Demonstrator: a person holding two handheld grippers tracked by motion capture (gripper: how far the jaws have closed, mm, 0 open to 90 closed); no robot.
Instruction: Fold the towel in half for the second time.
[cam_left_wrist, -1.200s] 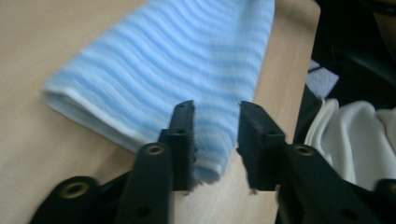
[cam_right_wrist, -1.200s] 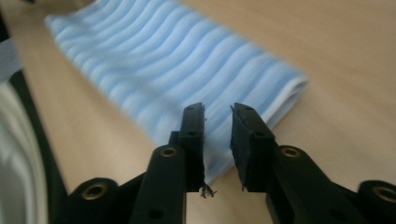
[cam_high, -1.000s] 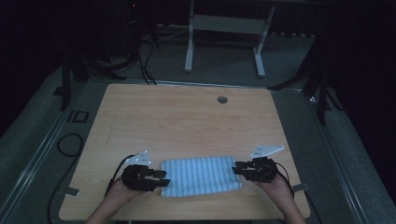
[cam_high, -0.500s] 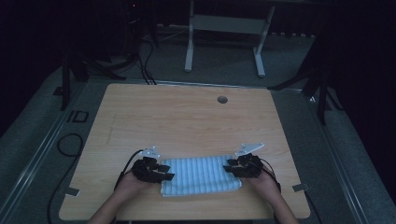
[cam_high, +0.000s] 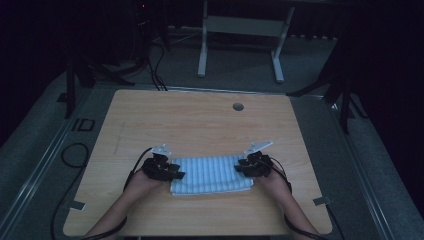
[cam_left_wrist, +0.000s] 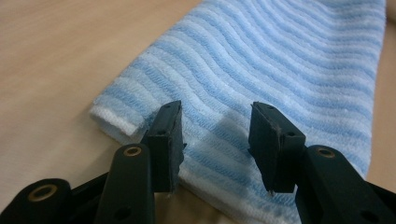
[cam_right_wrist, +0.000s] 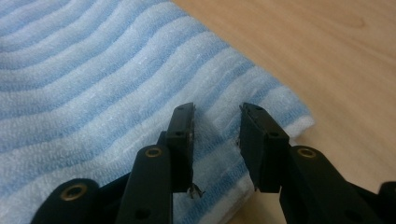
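A folded blue-and-white striped towel (cam_high: 212, 172) lies flat on the wooden table (cam_high: 200, 125), near its front edge. My left gripper (cam_high: 172, 172) is at the towel's left end. In the left gripper view its jaws (cam_left_wrist: 217, 116) stand apart just over the folded edge of the towel (cam_left_wrist: 280, 60), pinching nothing. My right gripper (cam_high: 242, 167) is at the towel's right end. In the right gripper view its jaws (cam_right_wrist: 217, 116) are also apart, low over the corner of the towel (cam_right_wrist: 93, 84).
A round cable hole (cam_high: 238, 106) sits at the table's far middle. Cables trail from both grippers along the forearms toward the front edge. Beyond the table stand a white desk frame (cam_high: 240, 30) and dark stands, with a cable loop (cam_high: 75, 152) on the floor at left.
Both hands have moved away from the table's front edge and slightly inward, closing in on the towel's ends. The towel now lies a little farther from the front edge.
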